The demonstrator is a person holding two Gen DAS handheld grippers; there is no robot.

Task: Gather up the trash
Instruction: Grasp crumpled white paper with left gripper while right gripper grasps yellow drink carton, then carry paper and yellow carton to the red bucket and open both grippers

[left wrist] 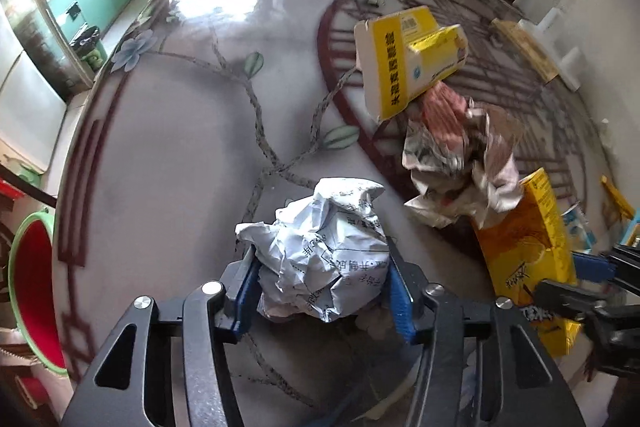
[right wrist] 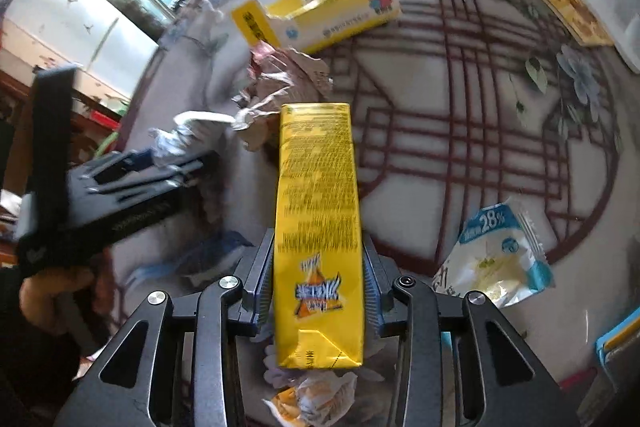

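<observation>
My left gripper (left wrist: 322, 291) is shut on a crumpled ball of white printed paper (left wrist: 320, 251), held above the round patterned table (left wrist: 168, 131). My right gripper (right wrist: 318, 291) is shut on a tall yellow drink carton (right wrist: 318, 219), lifted above the table; the carton also shows at the right of the left wrist view (left wrist: 528, 251). The left gripper with its paper appears at the left of the right wrist view (right wrist: 132, 179). A pile of crumpled paper (left wrist: 460, 155) lies behind the carton, and an open yellow and white box (left wrist: 408, 59) lies beyond it.
A red basin with a green rim (left wrist: 32, 299) stands below the table's left edge. A white and blue snack bag (right wrist: 496, 255) lies right of my right gripper. A flat yellow packet (right wrist: 564, 5) and a white object (right wrist: 620, 7) lie far right. Crumpled wrappers (right wrist: 316, 399) lie under my right gripper.
</observation>
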